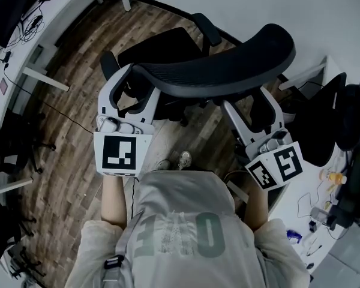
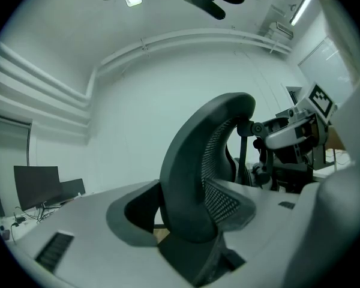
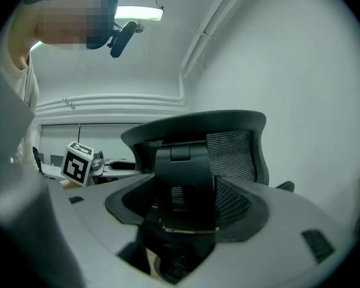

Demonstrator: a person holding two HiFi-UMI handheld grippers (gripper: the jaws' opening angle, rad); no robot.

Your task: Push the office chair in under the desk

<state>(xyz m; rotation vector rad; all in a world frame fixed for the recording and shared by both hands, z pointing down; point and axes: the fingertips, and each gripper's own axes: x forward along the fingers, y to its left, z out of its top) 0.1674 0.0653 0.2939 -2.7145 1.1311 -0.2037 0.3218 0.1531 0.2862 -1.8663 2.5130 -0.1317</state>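
A black office chair stands in front of me, its curved mesh backrest (image 1: 228, 68) nearest and its seat (image 1: 162, 50) beyond it. My left gripper (image 1: 138, 80) straddles the backrest's left end. In the left gripper view the backrest edge (image 2: 198, 161) stands between the spread jaws of the left gripper (image 2: 186, 221), with a gap on the left side. My right gripper (image 1: 250, 101) sits under the backrest's right part. The right gripper (image 3: 183, 215) has the chair's back spine (image 3: 183, 185) between its wide jaws, and no grip shows.
A white desk (image 1: 66, 5) with cables and a dark screen runs along the upper left. At the right stand a second black chair (image 1: 330, 119) and a white table (image 1: 300, 191) with small items. Wooden floor (image 1: 66, 137) lies to the left; my shoes (image 1: 174, 159) are below the chair.
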